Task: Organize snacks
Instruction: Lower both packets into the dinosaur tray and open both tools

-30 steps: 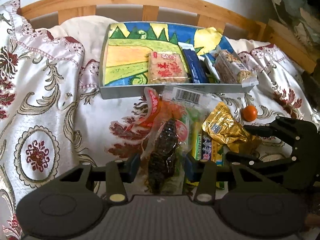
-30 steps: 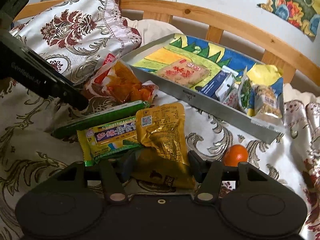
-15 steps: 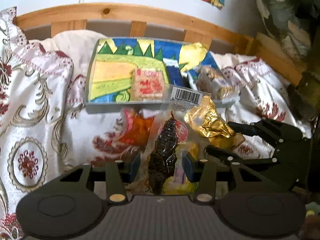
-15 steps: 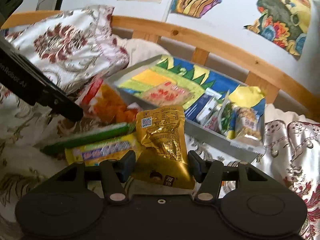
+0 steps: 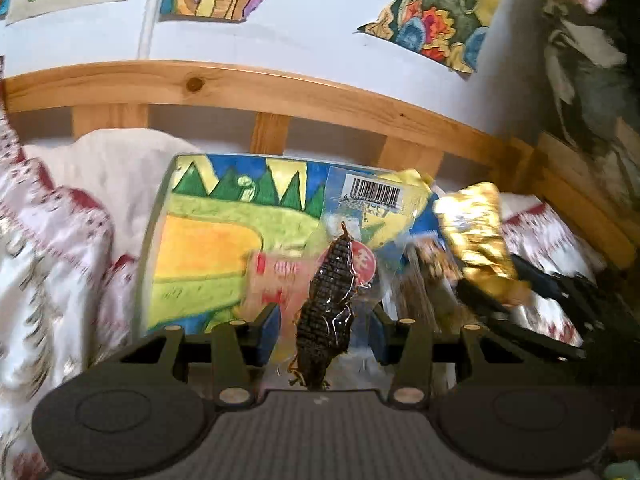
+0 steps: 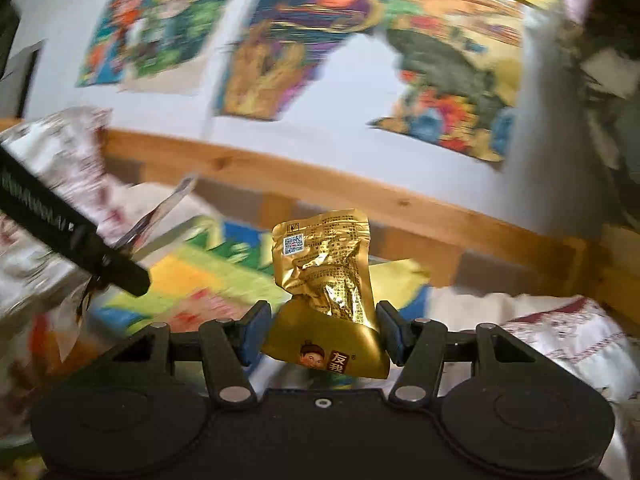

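Both grippers had a snack each and were holding them up over the bed, I'd guess so the packets clear the tray's wall on the way in. Closest to the left camera, the left gripper (image 5: 323,330) was clamped partway on a clear pack (image 5: 326,312) with a dark dried thing inside, barcode end sticking up. The right gripper (image 6: 323,332) was likewise pinched around the bottom of a gold pouch (image 6: 326,288), standing upright between the pads. In the left view that pouch showed up just to the right.

Past them sat the tray (image 5: 150,248), its bottom painted with green hills, with a few snacks already lying in it, blurry though. Behind it ran the wooden bed rail (image 5: 280,88), then a wall with paintings (image 6: 276,48).
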A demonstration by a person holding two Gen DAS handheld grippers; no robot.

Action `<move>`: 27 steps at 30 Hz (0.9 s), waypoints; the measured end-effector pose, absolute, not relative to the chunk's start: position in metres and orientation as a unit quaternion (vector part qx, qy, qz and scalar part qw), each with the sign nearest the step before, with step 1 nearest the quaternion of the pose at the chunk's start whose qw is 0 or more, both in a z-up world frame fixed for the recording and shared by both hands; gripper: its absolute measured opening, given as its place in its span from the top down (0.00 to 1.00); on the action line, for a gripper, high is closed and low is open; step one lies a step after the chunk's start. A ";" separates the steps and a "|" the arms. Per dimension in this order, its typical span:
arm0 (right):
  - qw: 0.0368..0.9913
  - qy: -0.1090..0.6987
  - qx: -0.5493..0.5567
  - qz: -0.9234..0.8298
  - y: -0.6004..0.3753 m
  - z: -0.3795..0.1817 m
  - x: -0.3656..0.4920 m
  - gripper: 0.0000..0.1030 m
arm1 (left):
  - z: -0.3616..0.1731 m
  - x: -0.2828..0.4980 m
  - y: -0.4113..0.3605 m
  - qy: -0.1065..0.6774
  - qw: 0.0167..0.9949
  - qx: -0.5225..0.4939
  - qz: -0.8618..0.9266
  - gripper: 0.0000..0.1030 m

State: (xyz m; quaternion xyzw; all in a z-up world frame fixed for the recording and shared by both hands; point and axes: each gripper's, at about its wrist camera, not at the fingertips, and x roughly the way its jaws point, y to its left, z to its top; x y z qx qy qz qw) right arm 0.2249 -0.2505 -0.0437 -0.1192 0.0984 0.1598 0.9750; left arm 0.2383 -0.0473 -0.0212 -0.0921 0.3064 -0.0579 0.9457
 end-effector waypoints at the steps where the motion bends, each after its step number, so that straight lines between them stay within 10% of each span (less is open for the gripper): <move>1: 0.977 0.102 -0.113 0.149 -0.257 -0.041 0.233 0.42 | -0.022 0.251 -0.050 0.310 0.944 -0.099 -0.056 0.52; 27: 0.967 0.198 -0.098 0.127 -0.264 -0.066 0.309 0.41 | -0.067 0.359 -0.085 0.351 0.929 -0.116 -0.014 0.52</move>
